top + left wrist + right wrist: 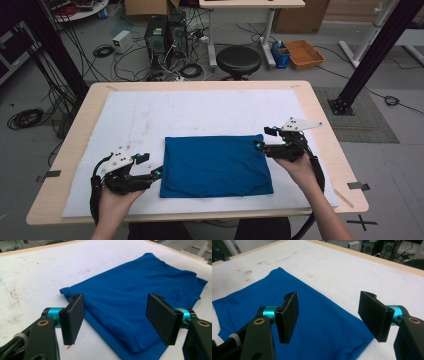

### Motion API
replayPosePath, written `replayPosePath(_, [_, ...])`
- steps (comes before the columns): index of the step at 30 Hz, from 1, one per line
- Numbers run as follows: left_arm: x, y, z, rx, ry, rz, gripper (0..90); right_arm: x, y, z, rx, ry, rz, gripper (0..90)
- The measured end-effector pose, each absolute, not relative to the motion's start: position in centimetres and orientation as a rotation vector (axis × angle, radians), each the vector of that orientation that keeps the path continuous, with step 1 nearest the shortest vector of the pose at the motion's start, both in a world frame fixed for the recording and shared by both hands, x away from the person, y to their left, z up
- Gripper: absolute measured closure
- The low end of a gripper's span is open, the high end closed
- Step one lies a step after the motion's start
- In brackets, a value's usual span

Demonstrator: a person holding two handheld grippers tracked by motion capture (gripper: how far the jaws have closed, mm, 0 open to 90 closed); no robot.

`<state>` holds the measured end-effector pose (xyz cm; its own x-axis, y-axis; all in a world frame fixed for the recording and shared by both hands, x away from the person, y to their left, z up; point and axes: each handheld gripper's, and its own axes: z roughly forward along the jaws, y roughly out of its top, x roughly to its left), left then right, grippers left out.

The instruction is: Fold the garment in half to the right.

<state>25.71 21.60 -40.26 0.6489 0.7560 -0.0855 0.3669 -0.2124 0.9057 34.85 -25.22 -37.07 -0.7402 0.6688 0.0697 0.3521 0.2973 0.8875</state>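
One folded blue garment (216,166) lies on the white mat (150,115) covering the worktop (320,125), toward the near edge and roughly centred. It looks like a T-shirt folded into a rectangle; a seam and hem show at its far corner in the left gripper view, though the garment type is a judgement.

Left hand-held gripper (158,173) sits at the garment's near-left edge, jaws spread wide, nothing between them. In its own view the jaws straddle the near corner of the cloth, hovering just above it or touching; cannot tell which.

Right hand-held gripper (259,145) sits at the far-right corner, jaws likewise spread wide and empty, the corner of the fabric lying below the gap.

Handling, judged: thin knit, light, soft, limp. It will sag and unfold if lifted from one point. It is stacked in layers, so a pinch at an edge may catch only the top ply. Best hold seems to be the corners or folded edges, both sides at once.

Count: one garment, two hand-held grippers, one mat.
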Motion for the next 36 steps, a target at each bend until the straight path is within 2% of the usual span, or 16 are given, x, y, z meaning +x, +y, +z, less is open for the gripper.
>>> replayPosePath(3, [25.1,21.5,-41.0,1.814,0.929,0.4,32.4,35.1,-24.3,-36.8,0.907,2.261,1.429,32.7])
replayPosePath(14, [23.7,20.5,-43.9,1.825,1.081,0.349,35.1,35.8,-20.8,-36.4,0.844,2.295,1.433,32.8])
replayPosePath(27, [23.9,18.5,-44.9,1.829,1.253,0.375,52.9,37.1,-16.0,-36.9,0.779,2.354,1.418,32.9])
replayPosePath(36, [24.1,17.6,-45.3,1.854,1.259,0.41,59.5,37.5,-13.0,-37.1,0.732,2.387,1.414,33.3])
